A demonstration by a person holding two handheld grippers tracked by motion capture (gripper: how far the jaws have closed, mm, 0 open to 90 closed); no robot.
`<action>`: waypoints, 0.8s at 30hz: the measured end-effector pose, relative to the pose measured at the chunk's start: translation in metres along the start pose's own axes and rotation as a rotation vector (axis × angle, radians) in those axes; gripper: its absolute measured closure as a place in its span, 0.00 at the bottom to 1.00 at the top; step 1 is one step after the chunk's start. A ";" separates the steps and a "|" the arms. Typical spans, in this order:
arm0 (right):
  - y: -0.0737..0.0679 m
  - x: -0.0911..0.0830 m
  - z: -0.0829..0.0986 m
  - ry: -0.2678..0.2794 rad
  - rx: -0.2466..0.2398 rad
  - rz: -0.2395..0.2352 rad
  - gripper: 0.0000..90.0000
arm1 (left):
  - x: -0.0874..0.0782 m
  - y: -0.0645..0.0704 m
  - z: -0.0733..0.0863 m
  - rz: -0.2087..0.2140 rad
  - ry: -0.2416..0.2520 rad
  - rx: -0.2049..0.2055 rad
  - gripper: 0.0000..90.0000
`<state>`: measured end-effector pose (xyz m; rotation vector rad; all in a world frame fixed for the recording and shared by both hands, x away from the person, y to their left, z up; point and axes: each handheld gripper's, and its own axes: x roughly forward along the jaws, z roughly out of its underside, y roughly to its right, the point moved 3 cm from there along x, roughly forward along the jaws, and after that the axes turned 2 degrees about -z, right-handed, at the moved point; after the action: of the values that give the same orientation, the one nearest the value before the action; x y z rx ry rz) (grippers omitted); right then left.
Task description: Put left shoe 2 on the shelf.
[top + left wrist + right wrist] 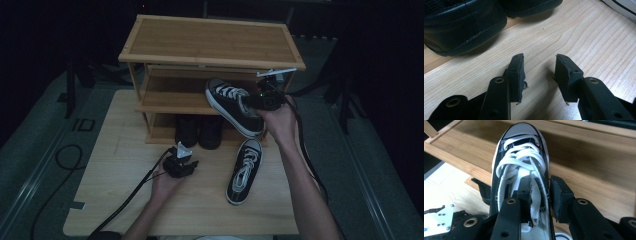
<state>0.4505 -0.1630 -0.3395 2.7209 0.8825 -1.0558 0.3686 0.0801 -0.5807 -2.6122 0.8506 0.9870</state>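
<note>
The right gripper [540, 197] is gripping a black sneaker [520, 167] by one side wall of its opening: the left finger [525, 195] is sitting inside, against the white lining, and the right finger [560, 195] is pressing on the outside. Beyond the fingertips, white laces [519, 157] are running up to the toe cap, which is pointing at a wooden shelf [586, 162]. Left of the fingers, a grey plate [436, 220] is showing.

The high view looked down and forward over the table [125, 200]; both gripper views sat close, the right one sharing the bamboo rack [599, 165] [210, 40] with the high view
</note>
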 end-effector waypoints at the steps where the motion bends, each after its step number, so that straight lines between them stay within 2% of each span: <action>1: 0.000 -0.002 0.000 0.004 0.000 0.004 0.80 | 0.000 0.000 0.000 0.000 0.000 0.000 0.66; 16: 0.007 -0.020 -0.003 0.013 -0.024 0.003 0.80 | 0.000 0.000 0.000 0.000 0.000 -0.006 0.67; 24: 0.011 -0.033 -0.004 0.050 -0.032 0.007 0.81 | 0.000 0.000 -0.001 0.000 0.000 -0.016 0.70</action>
<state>0.4391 -0.1870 -0.3163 2.7337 0.8884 -0.9679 0.3693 0.0800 -0.5805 -2.6253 0.8465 0.9975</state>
